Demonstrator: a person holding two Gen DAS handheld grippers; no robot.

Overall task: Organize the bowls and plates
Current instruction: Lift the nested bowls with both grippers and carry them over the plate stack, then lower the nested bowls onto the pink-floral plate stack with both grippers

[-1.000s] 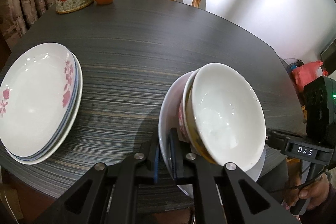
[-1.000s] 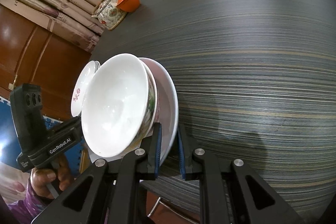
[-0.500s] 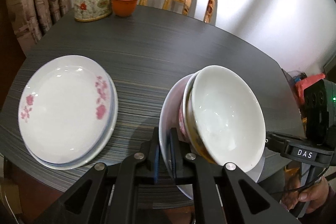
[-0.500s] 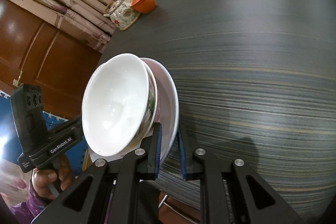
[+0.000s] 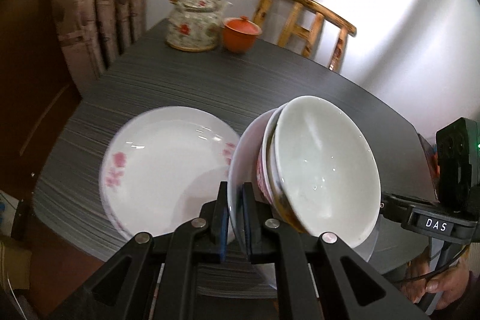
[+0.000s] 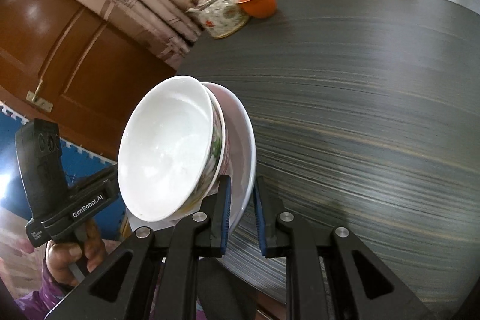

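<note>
White plate carrying nested bowls hangs above the dark table; left gripper and right gripper each pinch its rim. Beside it lies a plate stack.

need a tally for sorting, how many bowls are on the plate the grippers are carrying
2 that I can see: a white bowl on top, nested in a pink-patterned bowl, both on the carried plate. Another could be hidden beneath them.

White lettering "DAS" on the right gripper body beside the stacked bowls, "GenRobot.AI" printed on the left gripper body beside those bowls
</note>
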